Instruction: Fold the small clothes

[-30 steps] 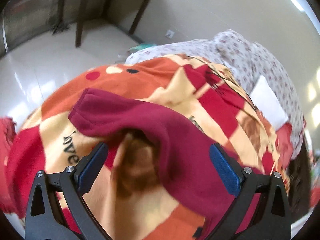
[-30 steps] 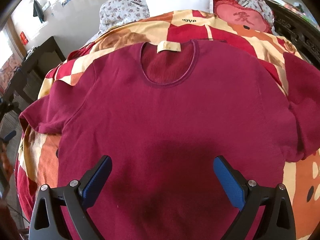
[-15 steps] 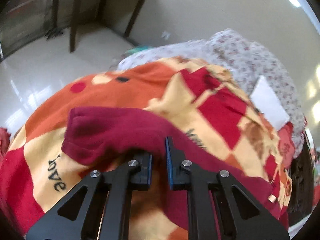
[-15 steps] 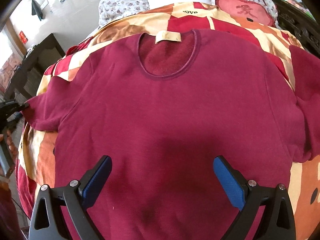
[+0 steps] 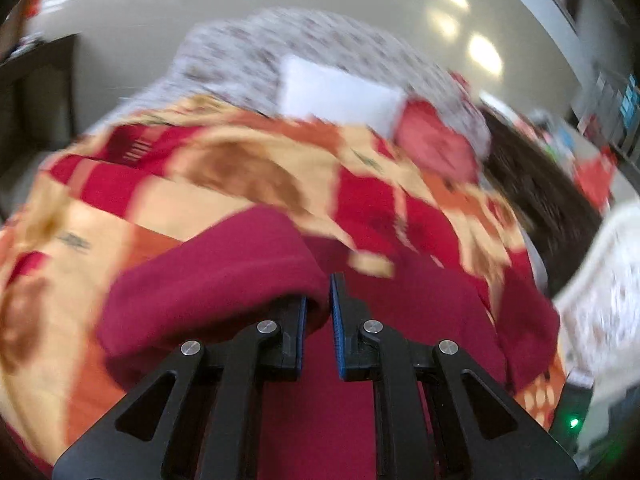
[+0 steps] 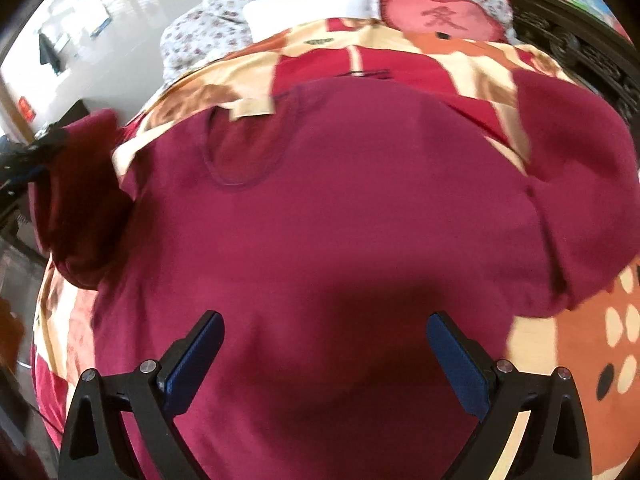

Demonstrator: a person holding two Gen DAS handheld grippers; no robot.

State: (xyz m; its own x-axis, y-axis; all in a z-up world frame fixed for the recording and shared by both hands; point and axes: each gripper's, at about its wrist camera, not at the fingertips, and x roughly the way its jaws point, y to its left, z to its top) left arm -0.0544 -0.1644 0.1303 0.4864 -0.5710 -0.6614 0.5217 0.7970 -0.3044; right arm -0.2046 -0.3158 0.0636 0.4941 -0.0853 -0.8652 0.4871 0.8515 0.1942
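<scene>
A maroon long-sleeved shirt (image 6: 340,200) lies face up on an orange, red and cream blanket (image 6: 580,340), its neck label (image 6: 252,108) toward the pillows. My left gripper (image 5: 318,308) is shut on the shirt's left sleeve (image 5: 208,280), which bunches over its fingers and is lifted off the blanket. The right wrist view shows that raised sleeve (image 6: 80,184) at the far left edge, with the left gripper (image 6: 36,152) beside it. My right gripper (image 6: 322,344) hangs open over the shirt's lower body with nothing between its fingers. The right sleeve (image 6: 580,184) lies folded at the right.
At the head of the bed are a white pillow (image 6: 312,0), a red heart cushion (image 6: 440,12) and a floral quilt (image 6: 200,28). A dark carved bed frame (image 6: 580,40) runs along the right. A dark table (image 5: 32,92) stands on the floor to the left.
My left gripper went from wide open to shut on the left sleeve, then swung it up and toward the shirt's body. The right gripper shifted slightly and stays open.
</scene>
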